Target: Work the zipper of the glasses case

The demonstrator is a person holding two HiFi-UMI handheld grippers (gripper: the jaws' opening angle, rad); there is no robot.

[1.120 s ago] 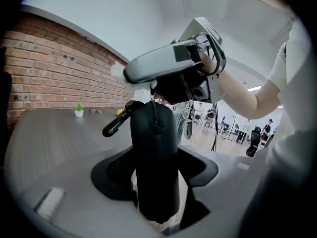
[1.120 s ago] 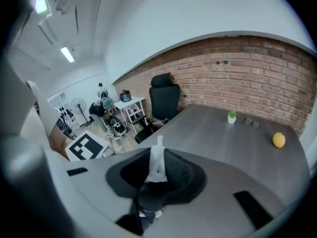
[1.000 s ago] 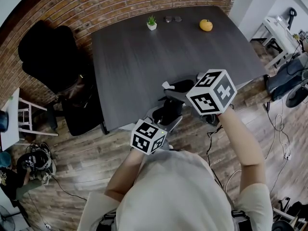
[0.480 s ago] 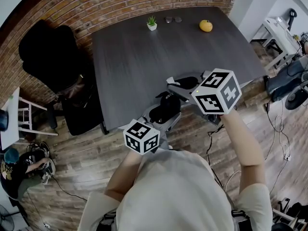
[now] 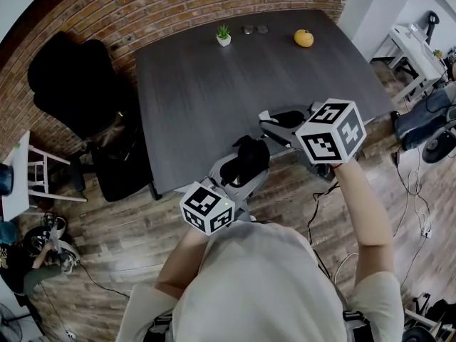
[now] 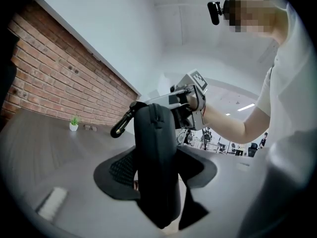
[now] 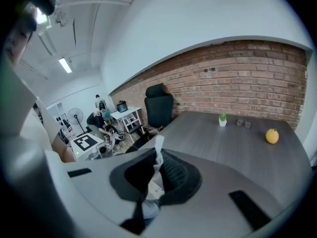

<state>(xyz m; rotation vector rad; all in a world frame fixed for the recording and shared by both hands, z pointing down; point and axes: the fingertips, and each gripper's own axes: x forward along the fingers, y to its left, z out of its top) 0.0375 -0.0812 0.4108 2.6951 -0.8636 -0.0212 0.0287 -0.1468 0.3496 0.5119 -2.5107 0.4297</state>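
Note:
The black glasses case (image 5: 246,157) stands on end between the pads of my left gripper (image 5: 241,171), just past the table's near edge. In the left gripper view the case (image 6: 156,157) fills the gap of that gripper (image 6: 158,178), its zipper seam facing the camera and a black clip loop (image 6: 123,124) hanging from its top. My right gripper (image 5: 269,122) hovers above and right of the case, jaws shut, apart from it. In the right gripper view a thin white strip (image 7: 158,155) sticks up at that gripper's (image 7: 156,175) closed pads; the case is hidden there.
The dark table (image 5: 192,91) carries a small potted plant (image 5: 224,34), two small dark objects (image 5: 254,28) and an orange (image 5: 303,38) at its far edge. A black chair (image 5: 78,84) stands left of it, a white stool (image 5: 35,166) further left.
My right gripper has drawn away to the right and slightly up from the case's top. The left gripper with the case has shifted a little down and left.

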